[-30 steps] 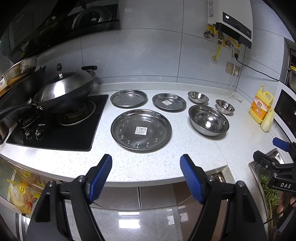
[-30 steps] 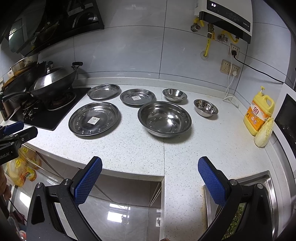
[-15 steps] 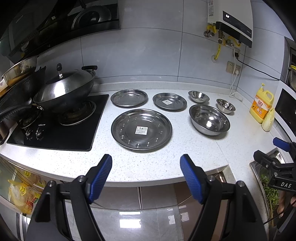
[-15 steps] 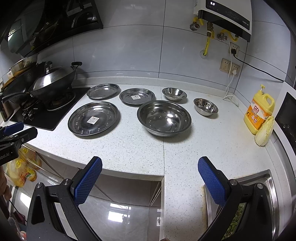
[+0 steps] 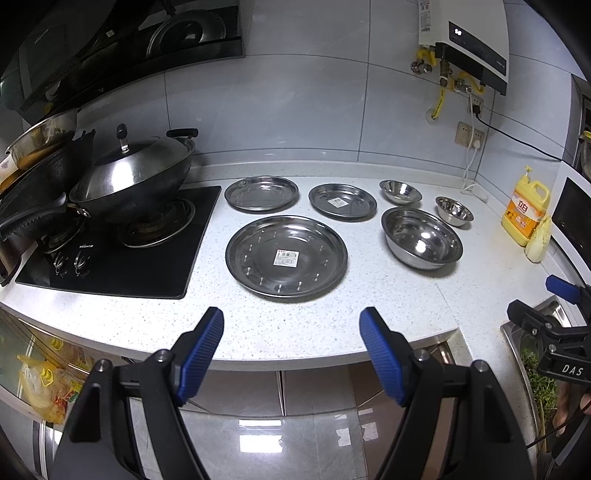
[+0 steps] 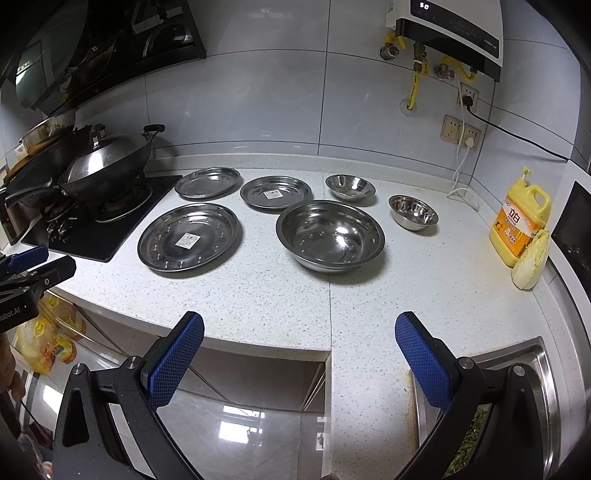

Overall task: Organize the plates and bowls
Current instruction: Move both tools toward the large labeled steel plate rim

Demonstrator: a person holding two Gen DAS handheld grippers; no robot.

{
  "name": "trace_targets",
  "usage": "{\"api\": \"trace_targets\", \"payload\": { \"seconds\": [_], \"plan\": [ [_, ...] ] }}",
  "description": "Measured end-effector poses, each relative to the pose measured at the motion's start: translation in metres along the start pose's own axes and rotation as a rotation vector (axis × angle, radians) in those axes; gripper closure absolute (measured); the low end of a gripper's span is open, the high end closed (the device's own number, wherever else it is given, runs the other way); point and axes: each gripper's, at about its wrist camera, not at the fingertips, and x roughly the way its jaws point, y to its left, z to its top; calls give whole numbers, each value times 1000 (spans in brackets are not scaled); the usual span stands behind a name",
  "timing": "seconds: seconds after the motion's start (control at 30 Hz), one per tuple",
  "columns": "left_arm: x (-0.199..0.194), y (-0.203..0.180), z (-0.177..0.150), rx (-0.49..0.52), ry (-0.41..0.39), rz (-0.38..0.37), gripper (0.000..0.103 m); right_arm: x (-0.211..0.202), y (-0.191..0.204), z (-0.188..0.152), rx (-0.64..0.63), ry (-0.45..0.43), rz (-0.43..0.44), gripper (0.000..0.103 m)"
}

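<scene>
On the white counter (image 5: 332,317) lie three steel plates: a large plate (image 5: 286,257) (image 6: 190,238) in front, and two smaller plates (image 5: 261,193) (image 5: 342,201) behind it. To their right stand a large steel bowl (image 5: 421,237) (image 6: 330,235) and two small bowls (image 5: 400,191) (image 5: 454,210). My left gripper (image 5: 291,332) hangs open at the counter's front edge, short of the large plate. My right gripper (image 6: 299,338) is open too, at the edge in front of the large bowl. Both hold nothing.
A black hob (image 5: 122,254) with a lidded wok (image 5: 136,177) fills the left end. A yellow detergent bottle (image 6: 519,221) and a cabbage (image 6: 530,264) stand at the far right, with a sink (image 6: 532,362) at the front right. A water heater (image 6: 448,33) hangs on the wall.
Both grippers have drifted slightly toward the counter and stayed open. The plates and bowls have not moved.
</scene>
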Motion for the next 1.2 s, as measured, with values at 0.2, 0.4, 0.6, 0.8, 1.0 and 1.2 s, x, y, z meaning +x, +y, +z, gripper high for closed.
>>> {"api": "trace_targets", "payload": {
  "seconds": [0.2, 0.4, 0.6, 0.8, 1.0, 1.2],
  "plan": [
    [3, 0, 4, -3, 12, 26, 28, 3, 6, 2, -13, -2, 27, 1],
    [-4, 3, 18, -8, -7, 58, 28, 4, 22, 16, -45, -35, 81, 1],
    [6, 5, 35, -21, -18, 86, 28, 11, 41, 36, -85, -63, 116, 1],
    [38, 19, 51, -44, 28, 111, 28, 35, 60, 53, -76, -42, 200, 1],
    [81, 45, 78, -68, 46, 90, 28, 77, 91, 76, -64, 7, 249, 1],
    [137, 80, 105, -54, 70, 65, 28, 122, 119, 91, -46, 60, 232, 1]
  ]
}}
